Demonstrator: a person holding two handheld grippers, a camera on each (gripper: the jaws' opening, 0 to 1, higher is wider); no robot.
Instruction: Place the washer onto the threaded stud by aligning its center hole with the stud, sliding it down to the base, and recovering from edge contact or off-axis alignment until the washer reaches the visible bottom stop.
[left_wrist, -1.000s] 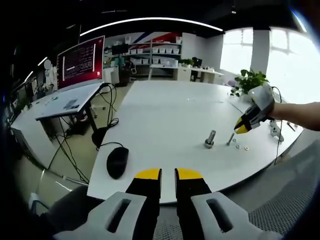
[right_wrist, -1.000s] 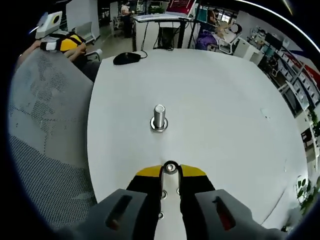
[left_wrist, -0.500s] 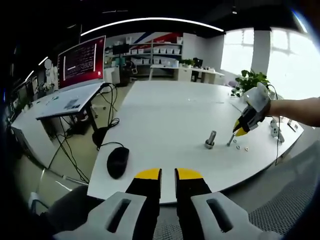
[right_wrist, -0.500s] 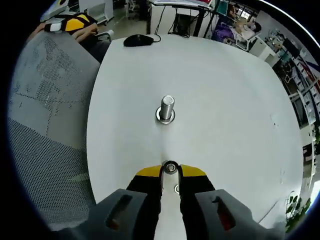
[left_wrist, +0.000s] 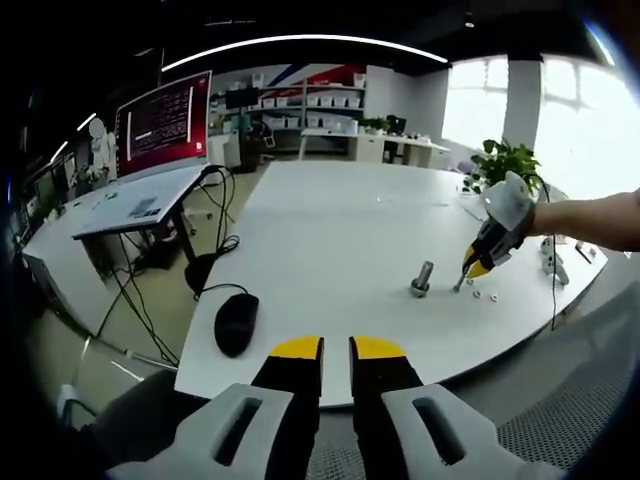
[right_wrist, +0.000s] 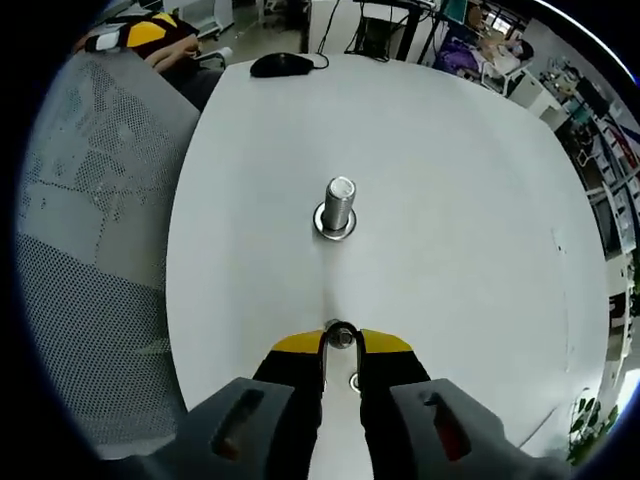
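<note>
Right gripper (right_wrist: 340, 343): yellow-tipped jaws are seen closed on a small washer (right_wrist: 340, 336), which is pinched at the very tips and held just above the white tabletop (right_wrist: 450, 200). In the left gripper view the same gripper (left_wrist: 474, 267) is carried by a person's forearm (left_wrist: 590, 220) coming in from the tabletop's far right edge, tips lowered close to the surface.

Threaded stud (right_wrist: 339, 203): a metal bolt is stood upright on its head near the middle of the tabletop, ahead of the held washer and apart from it. In the left gripper view the stud (left_wrist: 422, 278) is found just beside the right gripper's tips.

Spare washers (left_wrist: 485, 295): a few small rings are laid on the tabletop near the right edge, beside the stud. One more (right_wrist: 353, 380) is seen between the right gripper's jaws, lying on the surface.

Left gripper (left_wrist: 336, 347): jaws are held nearly together with a narrow gap, nothing between them, off the near edge of the tabletop.

Computer mouse (left_wrist: 235, 323): black, corded, placed at the near left corner of the tabletop.

Mesh chair back (right_wrist: 80, 250): grey, set along the tabletop's edge.
</note>
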